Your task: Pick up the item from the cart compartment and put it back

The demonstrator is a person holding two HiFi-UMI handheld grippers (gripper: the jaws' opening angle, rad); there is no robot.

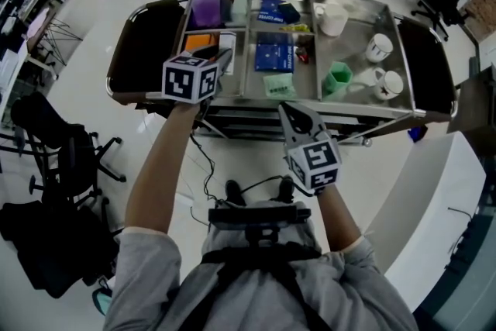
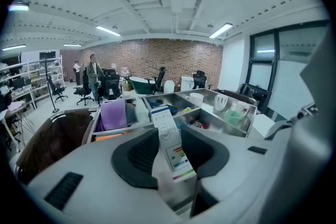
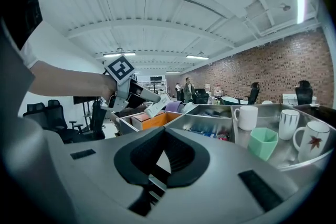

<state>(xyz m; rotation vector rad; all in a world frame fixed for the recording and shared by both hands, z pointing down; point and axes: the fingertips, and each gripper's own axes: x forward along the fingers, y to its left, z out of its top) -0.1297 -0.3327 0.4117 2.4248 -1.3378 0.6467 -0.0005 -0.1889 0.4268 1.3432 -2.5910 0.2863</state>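
Left claw clamps the slim white box, held above the cart's nine-o'clock compartment; right claw is closed and empty. Best to lower the box straight and upright, releasing only once it is seated.

Two hand-held grippers — three white mugs, one green cup, two blue boxes — one orange box, one white packet.

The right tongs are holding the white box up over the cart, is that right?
Not quite: the left tongs hold the white box over the cart, as the left gripper view shows. The right tongs hold nothing.
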